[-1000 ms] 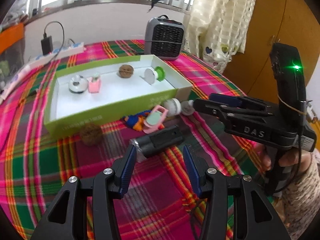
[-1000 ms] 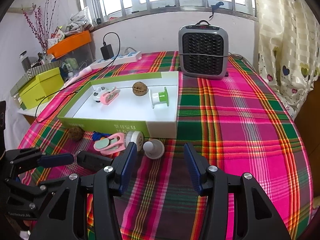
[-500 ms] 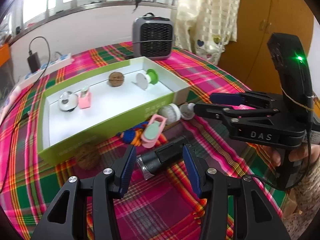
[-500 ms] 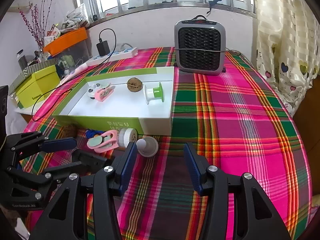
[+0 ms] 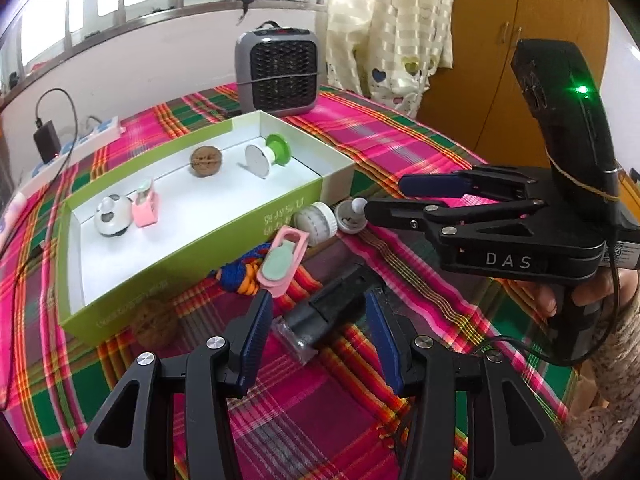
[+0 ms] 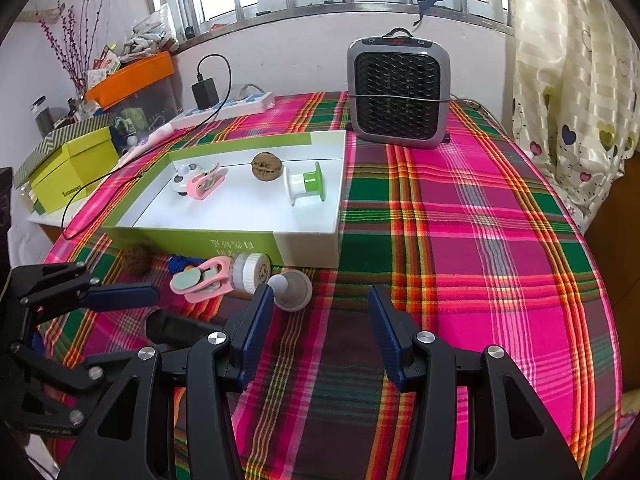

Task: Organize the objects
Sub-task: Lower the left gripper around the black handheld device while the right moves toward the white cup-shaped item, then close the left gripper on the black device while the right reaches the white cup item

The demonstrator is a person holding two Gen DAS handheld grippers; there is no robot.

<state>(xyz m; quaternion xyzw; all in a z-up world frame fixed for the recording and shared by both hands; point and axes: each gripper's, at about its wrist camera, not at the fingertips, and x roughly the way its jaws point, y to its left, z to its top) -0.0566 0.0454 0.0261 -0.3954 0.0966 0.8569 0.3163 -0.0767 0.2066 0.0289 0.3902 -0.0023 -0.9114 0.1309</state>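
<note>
since one second ago my left gripper (image 5: 316, 334) has come closer to the black flashlight (image 5: 326, 314), and the view has rolled, so the green tray (image 5: 200, 248) now sits tilted in the left camera. the right gripper (image 6: 320, 338) has kept its place.

the left jaws stand about half open, one on each side of the flashlight body. i see a gap at both pads, so they are not pressing on it. the flashlight lies on the plaid tablecloth (image 6: 480, 240), its clear lens end toward the camera.

the right jaws are also open, with nothing between them, only cloth. just ahead of its left finger is a small white cap (image 6: 291, 290), and beside that a white jar (image 6: 250, 273) and a pink clip (image 6: 202, 280), all close to the front wall of the tray. a walnut (image 6: 135, 261) lies near the tray's left corner.

inside the tray i see another walnut (image 6: 267, 165), a green and white spool (image 6: 306, 182), a second pink clip (image 6: 205, 181) and a small panda figure (image 6: 182, 178). a grey heater (image 6: 398, 94) stands behind.
</note>
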